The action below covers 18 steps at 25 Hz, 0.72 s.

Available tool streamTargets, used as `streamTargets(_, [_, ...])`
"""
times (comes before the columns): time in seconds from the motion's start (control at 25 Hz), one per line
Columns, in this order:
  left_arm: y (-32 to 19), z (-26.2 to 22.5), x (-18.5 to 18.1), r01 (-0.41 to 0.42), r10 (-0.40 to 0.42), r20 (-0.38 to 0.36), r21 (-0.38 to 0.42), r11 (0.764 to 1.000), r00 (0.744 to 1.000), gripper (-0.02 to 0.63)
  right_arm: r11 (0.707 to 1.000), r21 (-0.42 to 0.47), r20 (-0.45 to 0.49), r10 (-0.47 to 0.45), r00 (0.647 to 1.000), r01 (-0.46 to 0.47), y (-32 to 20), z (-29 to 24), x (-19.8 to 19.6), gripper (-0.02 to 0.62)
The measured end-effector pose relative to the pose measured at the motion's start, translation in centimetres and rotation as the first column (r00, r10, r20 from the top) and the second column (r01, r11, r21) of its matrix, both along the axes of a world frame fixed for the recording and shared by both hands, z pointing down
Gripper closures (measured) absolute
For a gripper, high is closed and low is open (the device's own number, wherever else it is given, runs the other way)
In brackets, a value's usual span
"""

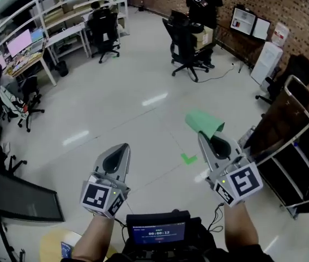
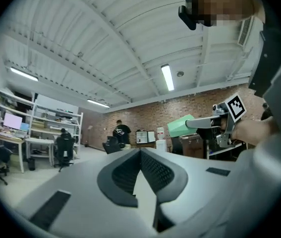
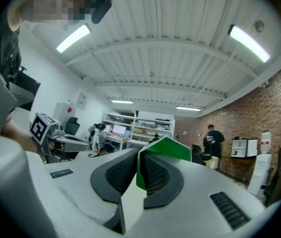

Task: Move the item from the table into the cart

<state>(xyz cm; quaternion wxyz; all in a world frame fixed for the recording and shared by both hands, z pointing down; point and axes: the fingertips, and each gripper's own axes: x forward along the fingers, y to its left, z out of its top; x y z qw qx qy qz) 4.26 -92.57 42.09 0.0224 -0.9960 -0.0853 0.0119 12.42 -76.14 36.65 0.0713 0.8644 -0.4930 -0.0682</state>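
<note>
Pale office floor (image 1: 143, 81) lay below; the right hand-held gripper (image 1: 207, 141), clamped on the green item (image 1: 203, 123), needed to release only above the cart (image 1: 300, 90).

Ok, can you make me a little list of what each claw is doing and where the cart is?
right side: right claw shut on the green item
left side: left claw shut, nothing in it
item's place: held in the air above the floor, not in the cart yet
cart's place: to the right of the green item
</note>
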Motion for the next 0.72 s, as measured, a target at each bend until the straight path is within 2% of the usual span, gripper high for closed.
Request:
streamTargets(0.16, [11.9,-0.3,12.8,-0.193,0.193,0.005,0.02,0.981,0.981,0.604,0.98,0.011,-0.009,0.198,0.98,-0.198,13.7,-0.5,9.1,0.595])
streamTargets(0.32, [25.0,-0.6,23.3,-0.333,0.333,-0.01,0.03,0.942,0.943,0.606,0.935,0.04,-0.012,0.354,0.935,-0.353,27.8,-1.0,16.1,0.595])
streamTargets(0.48, [37.5,-0.5,33.6,-0.473,0.474,-0.015,0.043,0.88,0.88,0.606,0.865,0.07,0.025,0.497,0.868,-0.497,40.9,0.1,23.2,0.595])
streamTargets(0.6, [45.0,-0.4,40.1,-0.549,0.55,0.002,0.044,0.834,0.835,0.606,0.793,0.08,0.05,0.601,0.797,-0.603,48.7,0.5,27.3,0.595])
streamTargets(0.72, [51.7,-0.3,44.2,-0.656,0.657,0.003,0.065,0.752,0.754,0.606,0.714,0.077,0.059,0.693,0.718,-0.696,54.6,1.1,29.8,0.595])
